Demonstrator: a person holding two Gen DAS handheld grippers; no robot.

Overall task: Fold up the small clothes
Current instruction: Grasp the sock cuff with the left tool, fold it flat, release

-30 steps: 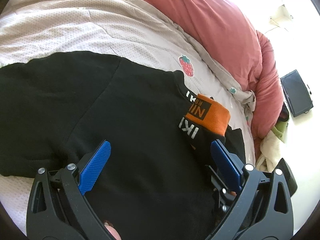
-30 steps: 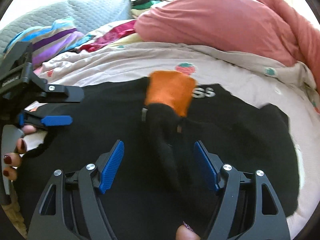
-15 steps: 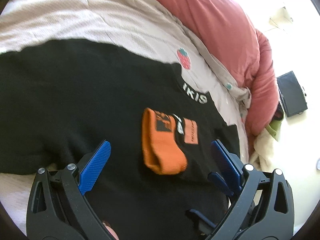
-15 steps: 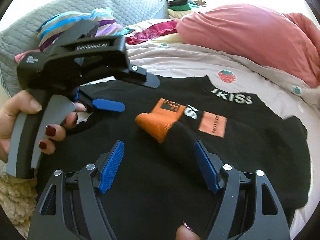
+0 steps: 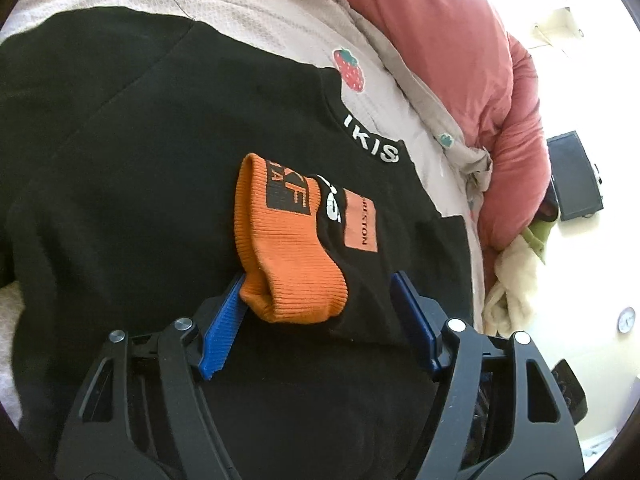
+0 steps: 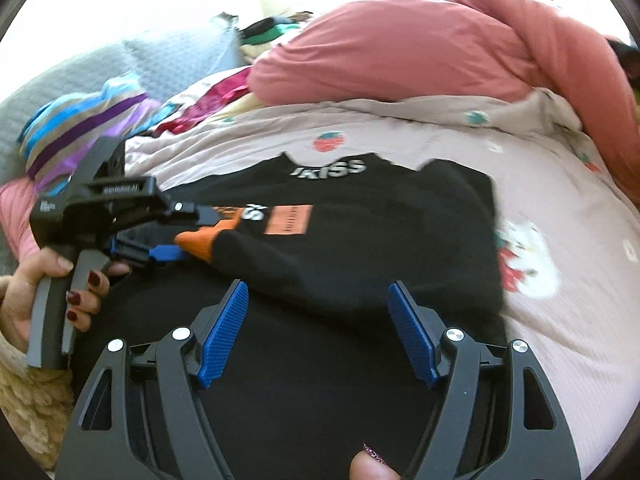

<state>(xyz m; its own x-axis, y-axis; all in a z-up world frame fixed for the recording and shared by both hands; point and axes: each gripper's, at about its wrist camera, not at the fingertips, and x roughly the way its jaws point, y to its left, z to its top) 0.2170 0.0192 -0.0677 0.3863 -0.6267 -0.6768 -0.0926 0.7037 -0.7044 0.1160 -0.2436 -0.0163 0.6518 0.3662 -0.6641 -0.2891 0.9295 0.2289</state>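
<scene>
A black sweatshirt (image 5: 140, 160) with white collar lettering lies flat on the bed, one sleeve folded across its chest. That sleeve's orange cuff (image 5: 288, 248) sits between the fingers of my left gripper (image 5: 318, 280), whose jaws are closing. The left pad (image 5: 224, 320) touches the cuff's end, while the right pad stands off it. In the right wrist view the left gripper (image 6: 196, 236), held by a hand, reaches the cuff (image 6: 200, 242) from the left. My right gripper (image 6: 318, 328) hovers open over the sweatshirt (image 6: 380, 240), holding nothing.
A pink duvet (image 6: 400, 60) is bunched along the far side of the strawberry-print sheet (image 6: 560, 280). Striped clothes (image 6: 80, 128) and a grey pillow (image 6: 160, 60) lie at the back left. A dark flat device (image 5: 574, 176) and cream cloth (image 5: 512, 280) lie beyond the bed's edge.
The sleeve that stood between the right fingers now lies across the chest, and the right gripper has drawn away. The left gripper has come down to the cuff and its jaws have narrowed.
</scene>
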